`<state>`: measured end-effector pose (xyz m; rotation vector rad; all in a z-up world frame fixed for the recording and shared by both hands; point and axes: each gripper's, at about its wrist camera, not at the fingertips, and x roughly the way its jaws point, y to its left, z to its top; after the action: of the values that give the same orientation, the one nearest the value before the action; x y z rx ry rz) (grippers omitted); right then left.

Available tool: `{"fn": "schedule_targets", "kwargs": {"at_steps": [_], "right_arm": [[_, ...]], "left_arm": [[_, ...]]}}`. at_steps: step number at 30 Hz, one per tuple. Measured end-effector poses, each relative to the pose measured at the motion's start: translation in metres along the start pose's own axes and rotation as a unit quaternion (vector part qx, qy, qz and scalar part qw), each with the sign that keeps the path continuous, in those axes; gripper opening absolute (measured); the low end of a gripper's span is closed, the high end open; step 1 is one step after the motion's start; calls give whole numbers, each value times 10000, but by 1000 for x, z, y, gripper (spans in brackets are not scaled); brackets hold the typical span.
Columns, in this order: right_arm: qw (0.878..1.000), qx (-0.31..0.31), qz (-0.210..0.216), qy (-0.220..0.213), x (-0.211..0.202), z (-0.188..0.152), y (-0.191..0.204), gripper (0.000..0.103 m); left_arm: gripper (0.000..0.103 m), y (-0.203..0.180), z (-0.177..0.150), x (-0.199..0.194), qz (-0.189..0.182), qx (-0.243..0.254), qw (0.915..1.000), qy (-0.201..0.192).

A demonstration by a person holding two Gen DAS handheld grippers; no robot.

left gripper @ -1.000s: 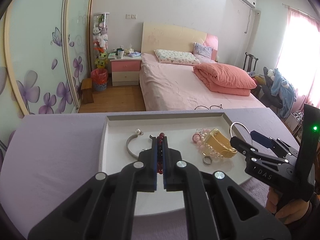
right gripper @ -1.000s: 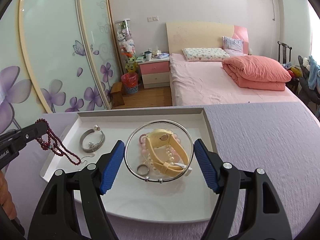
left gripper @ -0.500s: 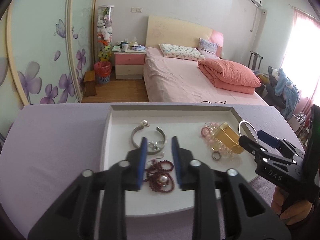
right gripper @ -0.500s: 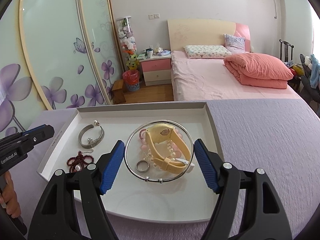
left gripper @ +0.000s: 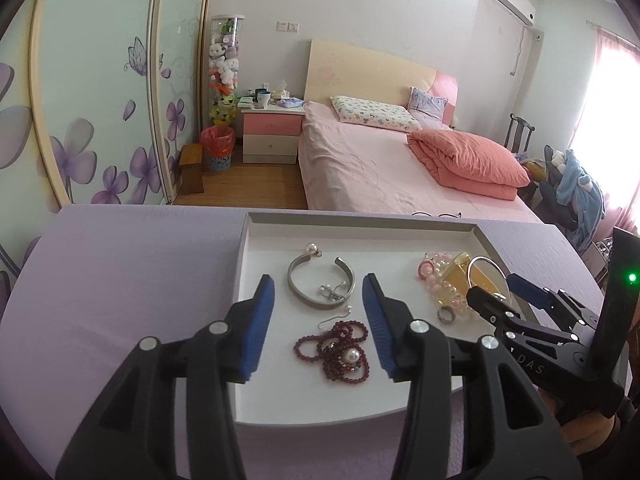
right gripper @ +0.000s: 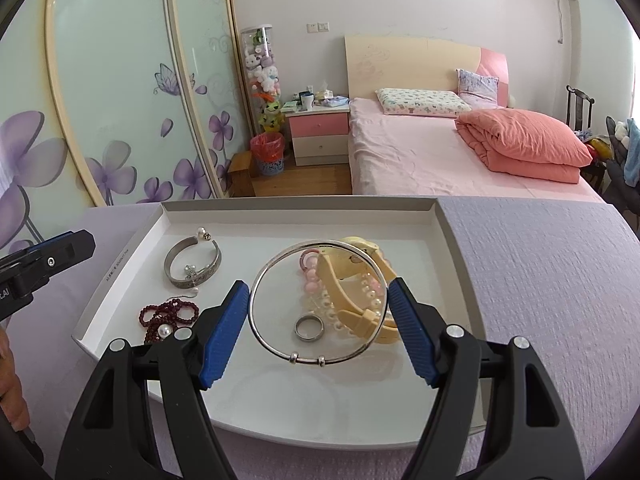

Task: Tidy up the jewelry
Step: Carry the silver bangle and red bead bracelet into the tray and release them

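My left gripper [left gripper: 318,320] has released the red bead necklace [left gripper: 334,350]; its jaws are opening, empty, and the necklace now lies in the tray [left gripper: 280,408]. My right gripper [right gripper: 318,326] holds the silver bangle [right gripper: 316,300] above the tray, next for placing.

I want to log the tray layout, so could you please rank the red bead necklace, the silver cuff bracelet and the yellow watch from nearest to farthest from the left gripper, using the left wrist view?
From the left gripper, whose jaws are opening:
1. Red bead necklace, lying loose in the tray below the fingertips.
2. Silver cuff bracelet, just beyond the fingertips.
3. Yellow watch, far right of the tray.
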<state>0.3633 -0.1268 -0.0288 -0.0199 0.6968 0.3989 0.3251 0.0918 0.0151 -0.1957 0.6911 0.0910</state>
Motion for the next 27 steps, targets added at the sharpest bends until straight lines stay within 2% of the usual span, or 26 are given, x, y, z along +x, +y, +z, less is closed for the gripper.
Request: {"fn": "schedule_targets", "kwargs": {"at_steps": [13,16,21,27], "right_arm": [[9999,-53,-65,84,13,-1,4,74],[10000,-74,-32,43,11,-2,5,85],[9999,-124,-34,9,7,-3,6,87],[9999,-94,-62,-10,5,-4,5,94]], "left_arm": [[52,2,-6,6,-20,-44,10000,66],[54,3,-8,8,-13,-46,10000,83],[55,3,-10,9,-15,-80,9999,104],[61,4,-11,9,-6,-83,9999,111]]}}
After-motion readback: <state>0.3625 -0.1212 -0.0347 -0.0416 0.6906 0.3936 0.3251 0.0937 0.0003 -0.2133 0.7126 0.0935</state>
